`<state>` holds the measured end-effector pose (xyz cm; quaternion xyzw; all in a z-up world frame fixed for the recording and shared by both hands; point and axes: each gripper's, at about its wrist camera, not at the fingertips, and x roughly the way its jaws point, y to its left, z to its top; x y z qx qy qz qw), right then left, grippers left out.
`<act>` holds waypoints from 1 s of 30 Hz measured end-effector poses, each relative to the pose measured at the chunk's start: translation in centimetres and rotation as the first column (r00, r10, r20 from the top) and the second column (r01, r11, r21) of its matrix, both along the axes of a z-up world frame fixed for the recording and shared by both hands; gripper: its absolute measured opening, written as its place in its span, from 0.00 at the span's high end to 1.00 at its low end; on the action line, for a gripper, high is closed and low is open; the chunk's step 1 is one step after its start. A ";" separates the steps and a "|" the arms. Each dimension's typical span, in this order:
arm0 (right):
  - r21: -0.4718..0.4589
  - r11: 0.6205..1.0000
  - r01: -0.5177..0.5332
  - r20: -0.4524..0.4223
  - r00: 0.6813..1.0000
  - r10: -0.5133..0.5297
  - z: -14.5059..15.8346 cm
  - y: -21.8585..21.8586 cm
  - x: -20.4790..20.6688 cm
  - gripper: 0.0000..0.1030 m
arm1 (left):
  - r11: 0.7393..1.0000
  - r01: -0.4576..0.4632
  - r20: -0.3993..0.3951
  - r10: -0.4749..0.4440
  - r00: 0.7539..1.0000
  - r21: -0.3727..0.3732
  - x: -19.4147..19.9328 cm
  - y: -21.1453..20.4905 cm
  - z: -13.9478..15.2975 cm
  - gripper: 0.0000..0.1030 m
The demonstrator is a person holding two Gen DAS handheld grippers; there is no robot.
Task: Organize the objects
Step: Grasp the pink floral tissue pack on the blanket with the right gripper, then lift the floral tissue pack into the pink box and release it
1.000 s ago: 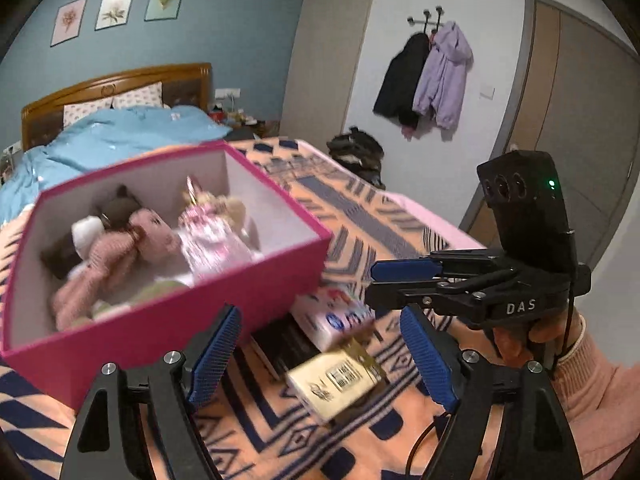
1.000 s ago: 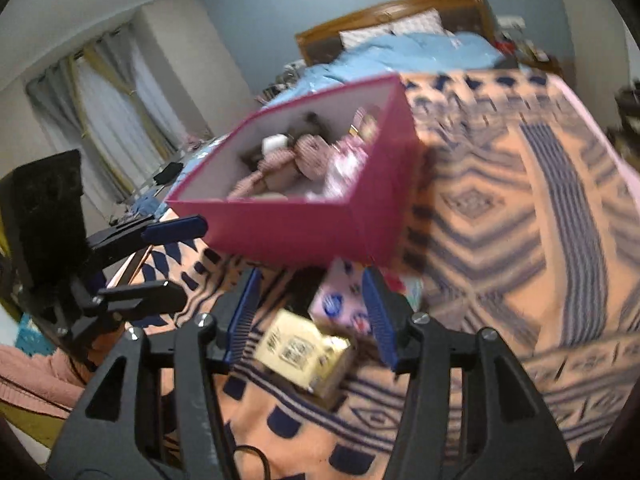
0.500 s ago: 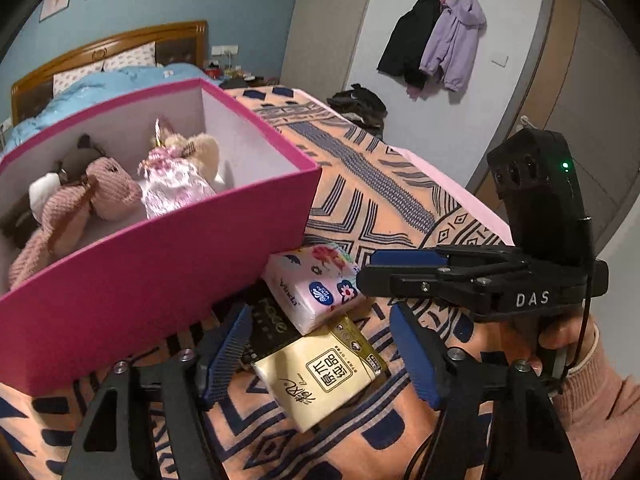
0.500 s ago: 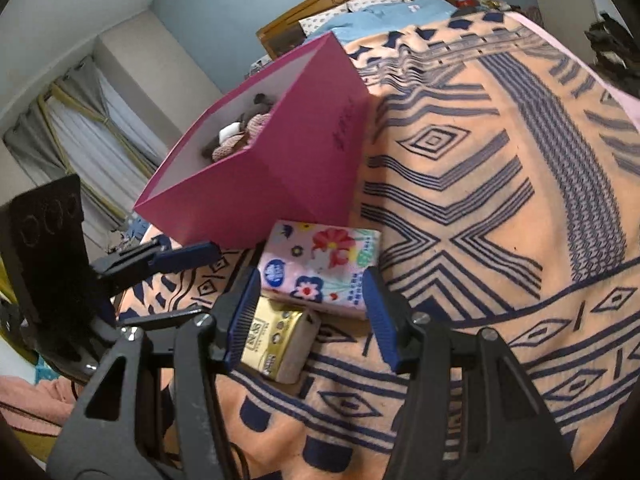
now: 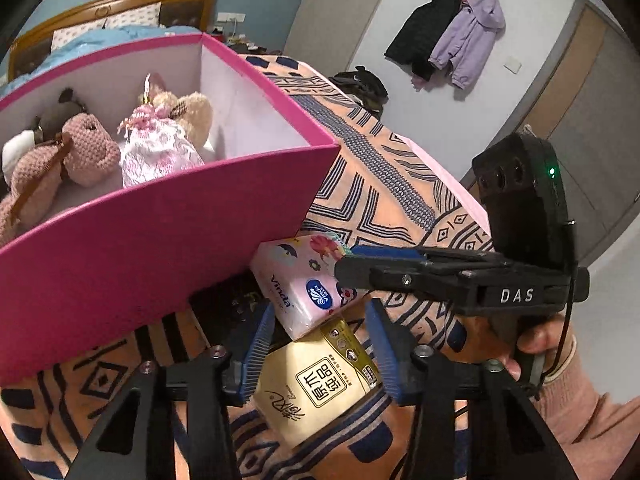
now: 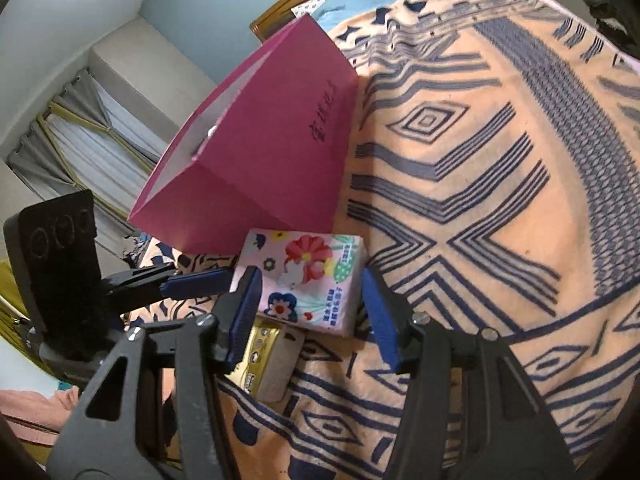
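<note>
left hand-held gripper point(image 5: 318, 350): jaws just closing, narrow around yellow tissue pack point(image 5: 320, 384), contact unclear | right hand-held gripper point(image 6: 310, 312): part open, straddling floral tissue pack point(image 6: 308, 276), pads apart from it | both packs on bed blanket point(image 6: 480, 184), just near of pink box point(image 5: 160, 248)

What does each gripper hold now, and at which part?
The left gripper, whose jaws have just been closing, clamps the beige tissue pack by its two opposite sides. The right gripper only straddles the floral tissue pack, holding nothing.
</note>
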<state>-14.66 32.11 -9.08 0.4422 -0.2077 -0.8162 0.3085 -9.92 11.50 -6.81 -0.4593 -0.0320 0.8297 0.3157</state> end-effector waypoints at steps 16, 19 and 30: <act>0.038 0.999 -0.002 -0.100 0.995 0.006 2.4 -1.0 3.2 0.60 | 0.996 0.043 -0.037 -0.040 0.999 0.076 2.5 -1.8 1.6 0.60; 0.043 0.999 -0.010 -0.130 0.991 0.015 3.3 -1.5 4.1 0.60 | 0.995 0.040 -0.048 -0.036 0.998 0.087 3.1 -2.4 2.4 0.60; 0.083 0.995 -0.049 -0.253 0.965 0.068 7.1 -4.2 6.4 0.60 | 0.995 0.002 -0.129 0.011 0.992 0.101 5.0 -4.2 5.4 0.60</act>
